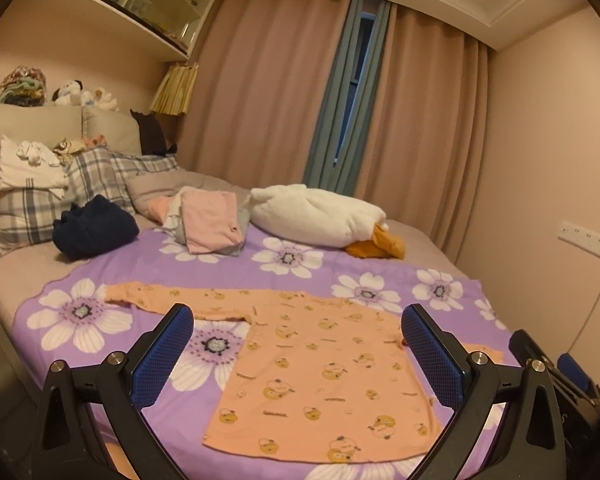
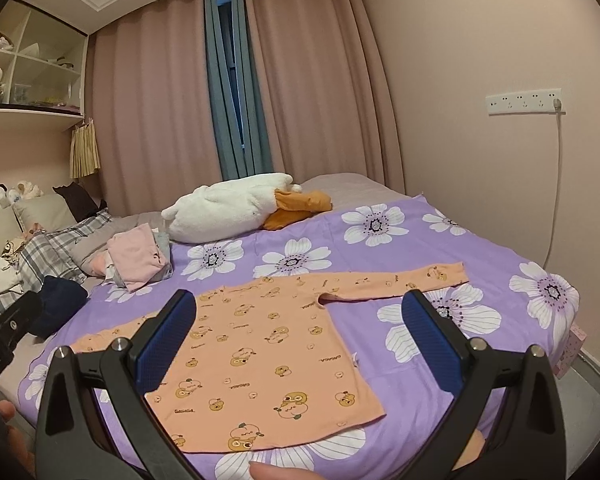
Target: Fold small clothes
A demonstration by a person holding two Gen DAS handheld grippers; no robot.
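A small orange long-sleeved shirt [image 1: 316, 376] with a cartoon print lies flat on the purple flowered sheet [image 1: 300, 256], sleeves spread out to both sides. It also shows in the right wrist view [image 2: 260, 360]. My left gripper [image 1: 296, 316] is open and empty, held above the shirt's near left side. My right gripper [image 2: 298, 302] is open and empty, held above the shirt's near right side. The right gripper's body [image 1: 556, 376] shows at the right edge of the left wrist view.
A stack of folded pink and grey clothes [image 1: 212, 224] lies at the sheet's far edge. A dark blue garment [image 1: 94, 226], plaid pillows [image 1: 40, 196] and a white and orange plush duck [image 1: 324, 220] lie beyond. A wall [image 2: 500, 160] runs along the bed's right side.
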